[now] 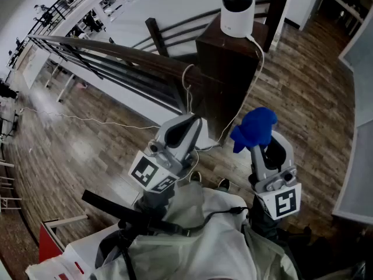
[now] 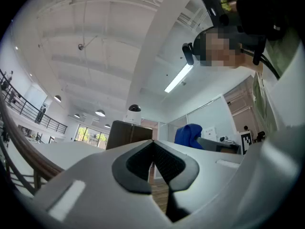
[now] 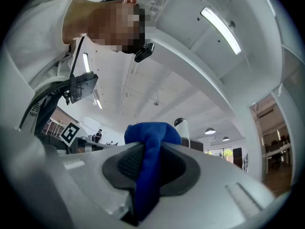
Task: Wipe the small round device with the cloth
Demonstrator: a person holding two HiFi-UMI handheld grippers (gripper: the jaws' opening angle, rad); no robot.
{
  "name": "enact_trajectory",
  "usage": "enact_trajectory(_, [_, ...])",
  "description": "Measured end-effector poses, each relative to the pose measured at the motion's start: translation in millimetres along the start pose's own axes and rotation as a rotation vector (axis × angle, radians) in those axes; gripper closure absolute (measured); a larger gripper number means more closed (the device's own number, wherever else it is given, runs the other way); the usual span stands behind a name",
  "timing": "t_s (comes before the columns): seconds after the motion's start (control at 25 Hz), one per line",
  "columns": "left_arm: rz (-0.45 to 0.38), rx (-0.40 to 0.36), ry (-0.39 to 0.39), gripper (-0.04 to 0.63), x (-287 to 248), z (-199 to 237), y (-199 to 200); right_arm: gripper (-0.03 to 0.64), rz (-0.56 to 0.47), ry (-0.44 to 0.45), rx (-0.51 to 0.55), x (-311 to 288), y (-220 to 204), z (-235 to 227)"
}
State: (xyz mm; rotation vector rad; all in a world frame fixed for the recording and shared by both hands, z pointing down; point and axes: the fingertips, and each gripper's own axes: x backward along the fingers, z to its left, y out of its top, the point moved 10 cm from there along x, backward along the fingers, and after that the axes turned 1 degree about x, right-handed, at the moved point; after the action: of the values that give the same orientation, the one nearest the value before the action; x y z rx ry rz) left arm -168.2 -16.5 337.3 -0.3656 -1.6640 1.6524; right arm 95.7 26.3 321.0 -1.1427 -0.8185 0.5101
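A small round white device with a black dome top stands on a dark wooden post; it also shows far off as the device and the device. My right gripper is shut on a bunched blue cloth, held up below and right of the device and well short of it. The blue cloth runs down between the dark pads. My left gripper is shut with nothing in it, near the post's lower left side; its closed tips are the left gripper.
A dark wooden handrail with metal bars runs from the post to the upper left. A white cable hangs from the device down the post. A wood-plank floor lies below. The person's white sleeves fill the bottom.
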Motion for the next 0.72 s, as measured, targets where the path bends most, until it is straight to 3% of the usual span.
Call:
enact_trajectory(0.24, [-0.009, -0.020, 0.009, 0.591, 2.1, 7.8, 2.1, 0.540, -0.015, 0.034, 0.013, -12.2, -4.6, 6.3])
enact_trajectory(0.56, [-0.019, -0.004, -0.021, 0.591, -5.5, 12.4, 1.8, 0.540, 0.037, -0.013, 0.041, -6.1, -7.0, 4.4])
enact_trajectory(0.72, [-0.023, -0.021, -0.049, 0.591, -16.3, 21.1, 7.2, 0.540, 0.086, -0.040, 0.106, -9.5, -6.5, -12.7])
